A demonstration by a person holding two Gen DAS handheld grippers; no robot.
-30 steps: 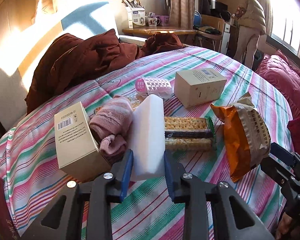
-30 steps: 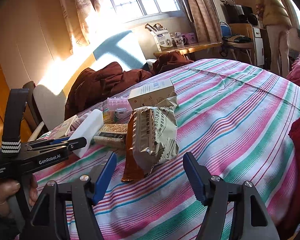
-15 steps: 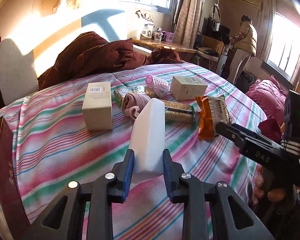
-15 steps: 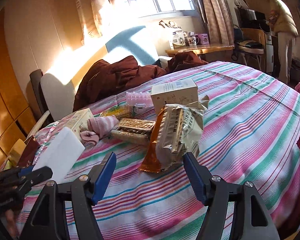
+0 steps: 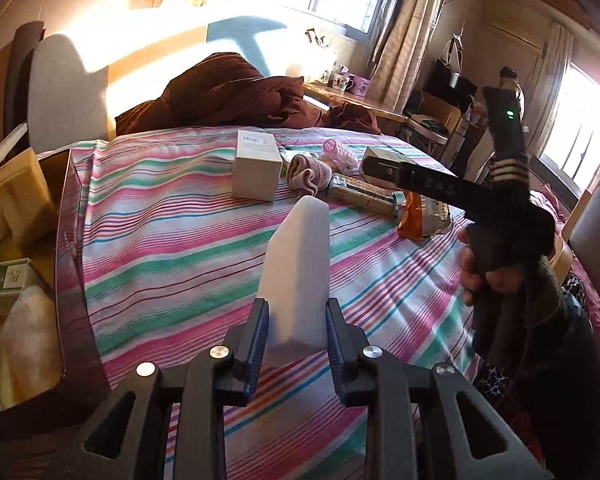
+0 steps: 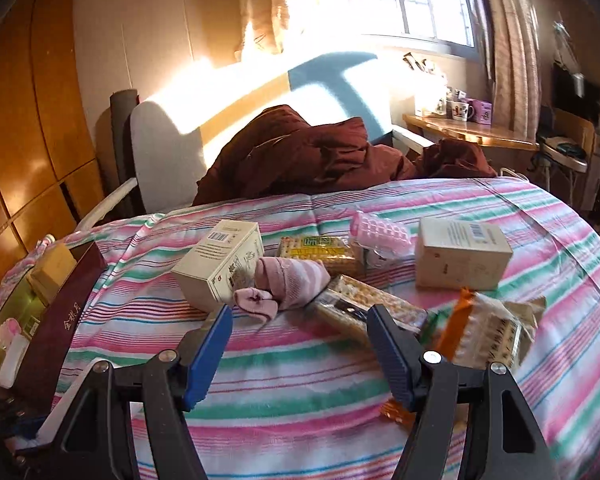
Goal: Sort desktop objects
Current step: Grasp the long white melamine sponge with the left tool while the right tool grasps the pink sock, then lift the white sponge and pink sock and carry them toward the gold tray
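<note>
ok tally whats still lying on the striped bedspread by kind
beige cardboard boxes: 2
clear-wrapped cracker packs: 2
orange foil snack bag: 1
pink knitted sock: 1
pink plastic hair roller: 1
total: 7

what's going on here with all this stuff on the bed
A person is sorting items off a striped bedspread. The left tool is shut on a white sponge, held above the bedspread. The right tool is open and empty, facing a pink sock, cracker packs and boxes.
</note>
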